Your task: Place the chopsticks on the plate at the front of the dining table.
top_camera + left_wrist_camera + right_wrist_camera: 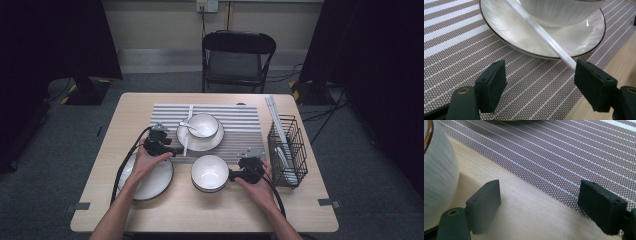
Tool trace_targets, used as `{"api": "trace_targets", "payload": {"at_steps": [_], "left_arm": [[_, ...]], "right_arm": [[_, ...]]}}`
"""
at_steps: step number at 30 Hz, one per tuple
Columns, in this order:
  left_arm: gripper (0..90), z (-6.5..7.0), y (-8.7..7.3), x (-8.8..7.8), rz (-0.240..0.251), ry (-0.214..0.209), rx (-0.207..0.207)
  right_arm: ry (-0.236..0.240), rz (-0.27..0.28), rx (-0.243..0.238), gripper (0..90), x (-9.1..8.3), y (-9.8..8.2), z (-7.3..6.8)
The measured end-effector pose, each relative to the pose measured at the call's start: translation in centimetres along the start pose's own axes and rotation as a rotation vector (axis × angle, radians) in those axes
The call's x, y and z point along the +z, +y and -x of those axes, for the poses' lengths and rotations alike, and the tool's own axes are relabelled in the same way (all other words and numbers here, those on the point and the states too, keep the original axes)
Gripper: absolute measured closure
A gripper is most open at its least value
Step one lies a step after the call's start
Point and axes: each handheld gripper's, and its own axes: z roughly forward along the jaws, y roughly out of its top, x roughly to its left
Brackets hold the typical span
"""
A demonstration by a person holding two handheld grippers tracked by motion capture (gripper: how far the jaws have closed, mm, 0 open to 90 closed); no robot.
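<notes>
High view, left side: left gripper [176, 150] stood at the near left rim of the plate [216, 142] on the striped mat [245, 125].
Left gripper state: jaws stood wide apart, pressing on nothing; the white chopstick [541, 32] ended against the inner face of one pad.
Chopstick appearance: slim, glossy, white rod lying slantwise across the plate rim, beside the bowl [202, 125].
Risk, left: closing off-centre would likely push the chopstick sideways or flip it off the rim.
Right gripper [233, 175] state: jaws open, empty, just beside the near bowl [210, 172].
Risk, right: a careless nudge could slide that bowl across the table [200, 215].
</notes>
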Motion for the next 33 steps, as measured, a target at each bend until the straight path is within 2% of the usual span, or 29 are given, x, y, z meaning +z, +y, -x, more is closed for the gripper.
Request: {"api": "trace_targets", "payload": {"at_steps": [5,10,12,15,23,24,29,33], "left_arm": [[25.4,0.2,0.0,0.5,0.005,-0.004,-0.012],[25.4,0.2,0.0,0.5,-0.008,-0.001,0.006],[25.2,0.1,-0.1,0.3,-0.003,-0.004,-0.003],[24.9,-0.1,0.1,-0.2,0.008,0.007,0.002],[20.2,-0.3,0.1,-1.6,0.019,0.003,0.014],[20.1,-0.2,0.1,-1.8,0.024,0.004,0.006],[18.0,-0.5,0.3,-3.3,0.053,0.001,0.021],[17.6,-0.9,0.3,-4.0,0.09,-0.016,0.0]], "right_arm": [[0.0,-0.001,0.0,17.5,0.0,0.0,0.0],[0.0,0.0,-0.001,17.5,0.0,0.0,0.0],[0.0,0.0,0.0,17.4,0.0,0.0,0.0],[0.0,0.0,0.0,17.5,0.0,0.0,0.0],[0.0,0.0,-0.001,17.5,0.0,0.0,0.0],[0.0,0.0,-0.001,17.5,0.0,0.0,0.0],[0.0,0.0,-0.001,17.5,0.0,0.0,0.0],[0.0,0.0,-0.001,17.4,0.0,0.0,0.0]]}}
